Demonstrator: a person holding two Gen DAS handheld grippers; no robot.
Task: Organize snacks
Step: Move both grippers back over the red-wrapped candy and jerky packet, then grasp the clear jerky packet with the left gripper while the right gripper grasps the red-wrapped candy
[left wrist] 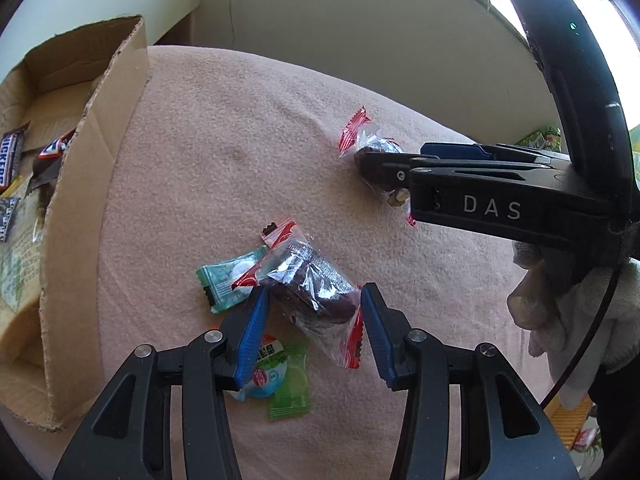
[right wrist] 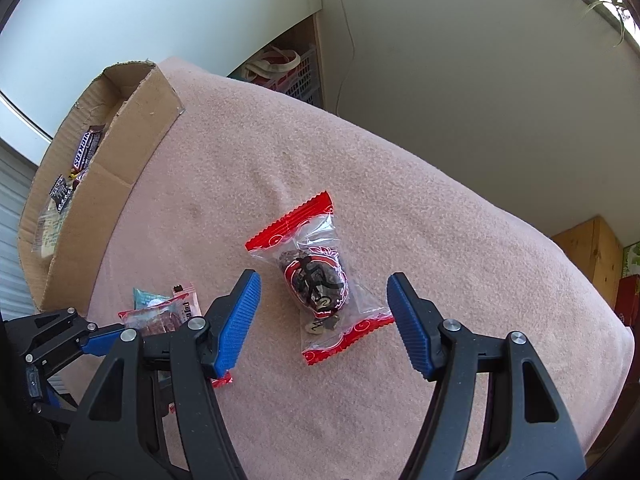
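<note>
Left wrist view: the left gripper has its blue fingers spread to either side of a clear date packet with red ends; the pads sit just beside the wrapper, and I cannot tell whether they press on it. That packet lies on top of a small heap: a teal sachet under its far-left end, a green sachet and a round-printed one beneath the left finger. All rest on the pink blanket. The cardboard box stands along the blanket's left edge, with Snickers bars inside.

Right wrist view: the right gripper hangs with its fingers wide apart, clear of a second red-ended date packet that lies flat between them near the blanket's middle, touched by nothing. The heap and the left gripper's tip sit close at its left. A gloved hand carries the right gripper.
</note>
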